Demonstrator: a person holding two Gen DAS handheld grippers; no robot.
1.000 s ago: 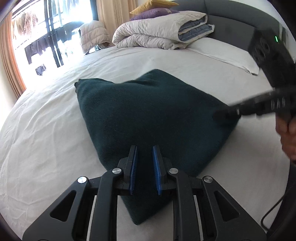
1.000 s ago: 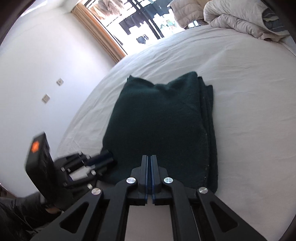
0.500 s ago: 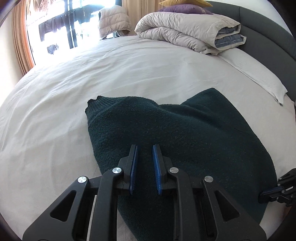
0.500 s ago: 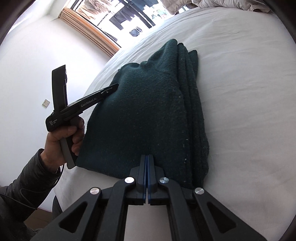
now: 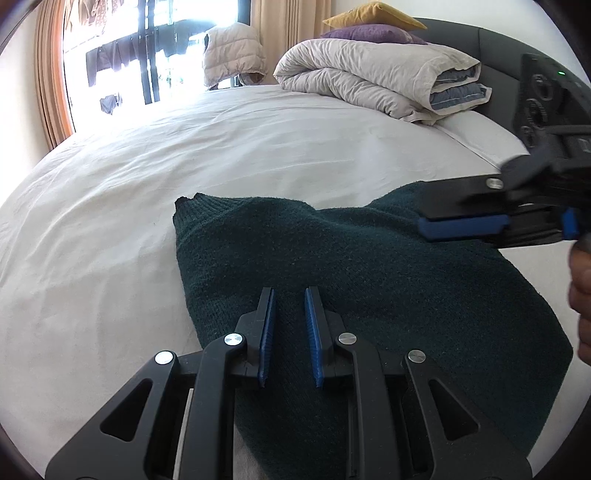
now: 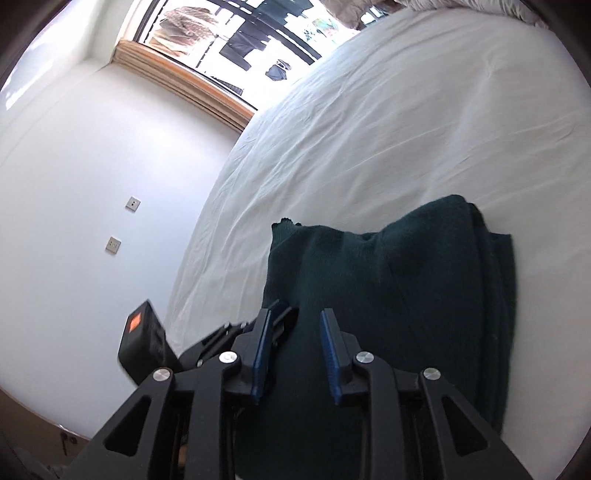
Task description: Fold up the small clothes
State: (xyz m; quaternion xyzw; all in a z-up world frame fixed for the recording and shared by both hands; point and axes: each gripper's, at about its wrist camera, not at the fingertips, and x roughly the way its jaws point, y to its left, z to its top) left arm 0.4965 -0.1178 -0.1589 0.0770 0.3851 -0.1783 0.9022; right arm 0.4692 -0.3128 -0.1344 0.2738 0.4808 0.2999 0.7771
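A dark green knitted garment (image 5: 369, 273) lies folded on the white bed sheet (image 5: 147, 177); it also shows in the right wrist view (image 6: 399, 288), with layered edges at its right side. My left gripper (image 5: 289, 295) is open and empty, hovering over the garment's near edge. My right gripper (image 6: 295, 317) is open and empty above the garment's near part; it shows in the left wrist view (image 5: 461, 225) at the right, over the garment's far corner. The left gripper's body shows low left of it in the right wrist view (image 6: 236, 332).
A rolled beige duvet (image 5: 373, 77) with purple and yellow pillows (image 5: 369, 26) lies at the bed's head by a dark headboard (image 5: 495, 48). A bright window with a curtain (image 5: 48, 74) is at the far left. A white wall (image 6: 74, 184) flanks the bed.
My right gripper was shut on the garment and has opened, lifting off it. The left gripper stays open over the near edge. The garment now lies loose on the sheet.
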